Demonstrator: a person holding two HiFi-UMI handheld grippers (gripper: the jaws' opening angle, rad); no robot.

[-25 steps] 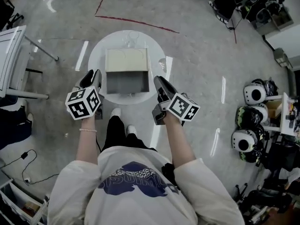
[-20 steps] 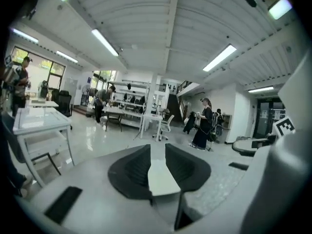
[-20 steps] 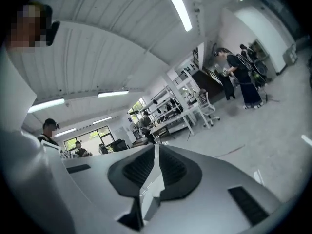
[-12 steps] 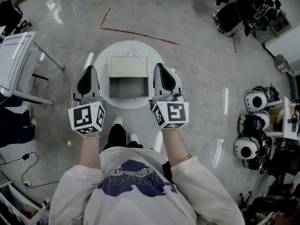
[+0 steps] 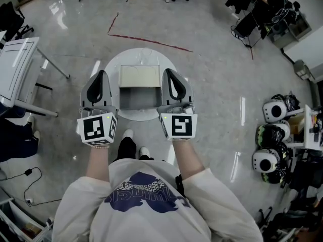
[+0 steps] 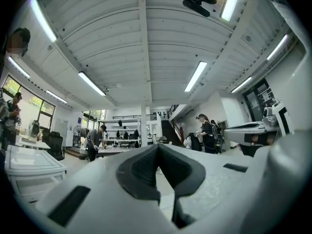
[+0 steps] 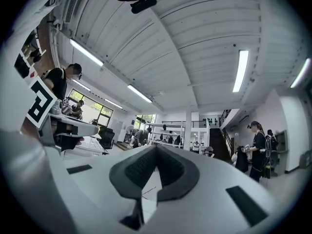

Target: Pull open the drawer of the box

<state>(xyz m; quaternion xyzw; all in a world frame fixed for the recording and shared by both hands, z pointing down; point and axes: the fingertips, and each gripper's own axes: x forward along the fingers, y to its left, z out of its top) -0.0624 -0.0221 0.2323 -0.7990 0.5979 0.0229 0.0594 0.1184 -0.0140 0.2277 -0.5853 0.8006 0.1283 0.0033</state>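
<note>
Two tools were held level side by side, flanking small beige box (image 5: 140, 76) on round white bench (image 5: 112, 60). Grey drawer (image 5: 136, 98) stood pulled out, open front toward person. Long axis of box plus drawer ran straight away from person. Left tool (image 5: 100, 74): jaws together, nothing between. Right tool (image 5: 169, 72): same. Both pointed forward, parallel to drawer, touching nothing. Black-and-white marker cubes (image 5: 97, 129) faced up above wrists. Dark blue print on cream shirt (image 5: 144, 193) was unreadable.

box (image 5: 139, 76) on table (image 5: 112, 63); open floor (image 5: 217, 84) all round
</note>
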